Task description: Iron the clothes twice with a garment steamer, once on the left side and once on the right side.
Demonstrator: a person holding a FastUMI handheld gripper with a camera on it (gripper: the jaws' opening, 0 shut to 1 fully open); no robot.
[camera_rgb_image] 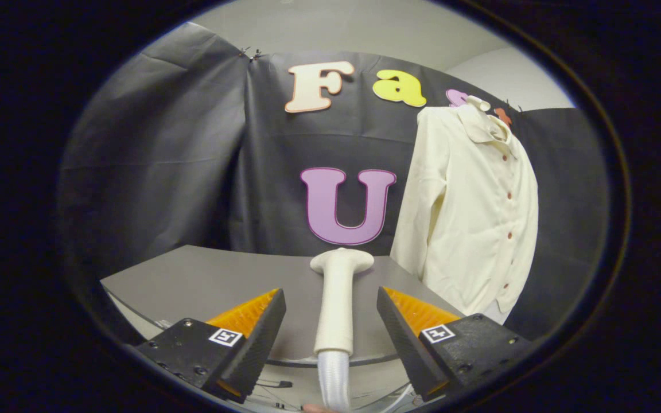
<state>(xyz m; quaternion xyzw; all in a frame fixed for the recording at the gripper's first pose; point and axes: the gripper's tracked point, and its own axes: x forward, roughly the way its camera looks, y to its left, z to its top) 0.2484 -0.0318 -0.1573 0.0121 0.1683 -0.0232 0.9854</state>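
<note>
We see the gripper (330,330) with its jaws spread wide apart, gripping nothing. Between them, touching neither, the cream garment steamer (336,304) lies on the grey tabletop (204,281), its flared head pointing away from us and its braided hose (333,378) hanging over the near edge. Beyond the jaws and off to the right, a cream button-front shirt (471,212) hangs against the black cloth wall (164,160), its hem dropping past the far right corner of the tabletop.
</note>
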